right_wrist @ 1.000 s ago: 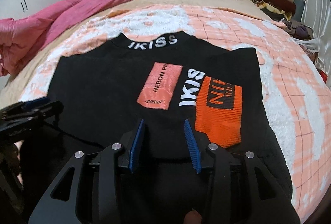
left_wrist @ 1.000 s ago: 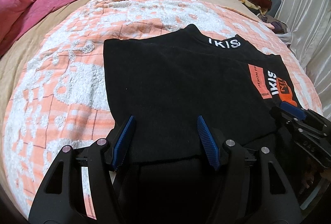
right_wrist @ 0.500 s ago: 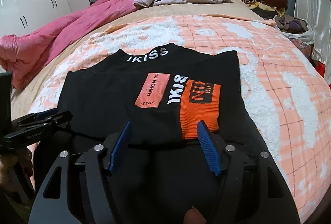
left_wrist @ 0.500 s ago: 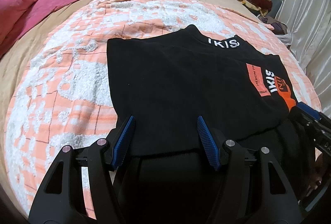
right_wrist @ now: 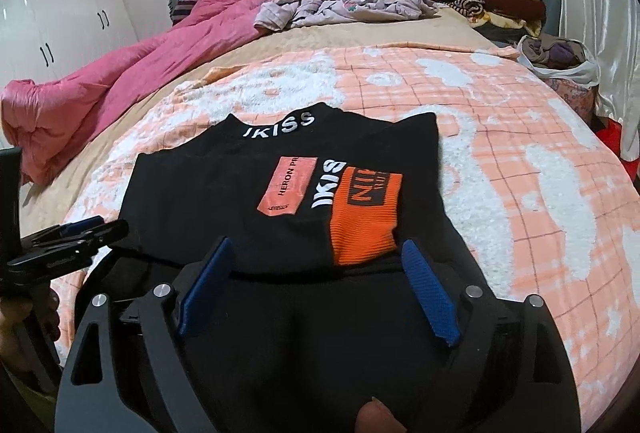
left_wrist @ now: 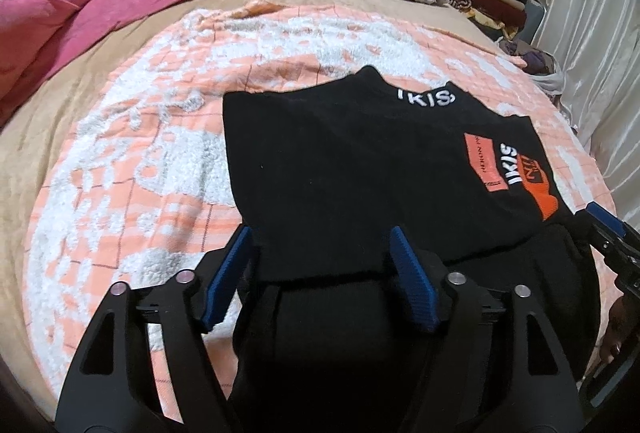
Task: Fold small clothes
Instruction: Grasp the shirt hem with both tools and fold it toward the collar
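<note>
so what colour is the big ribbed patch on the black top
Bright orange patch on the black top; clearest in the right wrist view.

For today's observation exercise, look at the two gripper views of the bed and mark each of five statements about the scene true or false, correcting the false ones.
1. The black garment hangs in the air from both grippers. False: it lies flat on the orange and white blanket.
2. The right gripper has its jaws apart, clamping nothing. True.
3. The garment carries an orange patch. True.
4. The pink quilt covers the garment. False: it lies bunched apart from it, toward the head of the bed.
5. The left gripper is shut on the hem. False: its jaws stand open.
</note>
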`<state>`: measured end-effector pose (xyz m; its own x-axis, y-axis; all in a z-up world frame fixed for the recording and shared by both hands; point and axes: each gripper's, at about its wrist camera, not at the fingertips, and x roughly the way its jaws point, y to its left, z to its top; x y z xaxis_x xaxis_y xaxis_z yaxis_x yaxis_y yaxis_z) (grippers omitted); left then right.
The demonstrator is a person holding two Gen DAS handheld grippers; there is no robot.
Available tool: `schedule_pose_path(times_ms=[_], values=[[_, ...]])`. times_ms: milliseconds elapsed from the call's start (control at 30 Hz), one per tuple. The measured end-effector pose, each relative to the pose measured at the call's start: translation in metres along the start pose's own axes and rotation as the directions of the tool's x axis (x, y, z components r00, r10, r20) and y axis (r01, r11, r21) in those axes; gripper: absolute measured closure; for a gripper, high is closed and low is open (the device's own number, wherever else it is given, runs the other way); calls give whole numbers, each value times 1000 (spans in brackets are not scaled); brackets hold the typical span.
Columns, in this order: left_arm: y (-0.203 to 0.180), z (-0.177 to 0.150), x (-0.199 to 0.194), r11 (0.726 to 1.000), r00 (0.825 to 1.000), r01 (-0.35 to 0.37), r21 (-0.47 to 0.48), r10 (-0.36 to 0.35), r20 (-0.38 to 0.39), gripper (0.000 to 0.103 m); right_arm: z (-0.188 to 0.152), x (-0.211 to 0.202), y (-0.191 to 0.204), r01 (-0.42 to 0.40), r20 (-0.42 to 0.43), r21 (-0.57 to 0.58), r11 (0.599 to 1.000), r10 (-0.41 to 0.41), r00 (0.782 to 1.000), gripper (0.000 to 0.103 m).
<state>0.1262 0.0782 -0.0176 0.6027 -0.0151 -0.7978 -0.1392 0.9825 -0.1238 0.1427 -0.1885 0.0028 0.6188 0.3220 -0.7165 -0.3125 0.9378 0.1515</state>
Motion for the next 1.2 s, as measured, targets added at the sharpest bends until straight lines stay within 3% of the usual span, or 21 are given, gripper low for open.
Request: schedule_pose_path(times_ms=[333, 467, 1200], values=[[-5, -6, -33, 1000, 999, -8, 18, 7, 36, 12, -7, -28, -6, 6, 22, -10, 1000, -5, 1000, 17], [-7, -13, -46, 1000, 999, -13, 25, 12, 51, 11, -12, -39, -7, 14, 31, -19, 1000, -13, 999, 8], [0, -67, -84, 998, 997, -62, 28, 61, 44, 10, -66, -79, -21, 48, -8, -45, 998, -49, 999, 8]])
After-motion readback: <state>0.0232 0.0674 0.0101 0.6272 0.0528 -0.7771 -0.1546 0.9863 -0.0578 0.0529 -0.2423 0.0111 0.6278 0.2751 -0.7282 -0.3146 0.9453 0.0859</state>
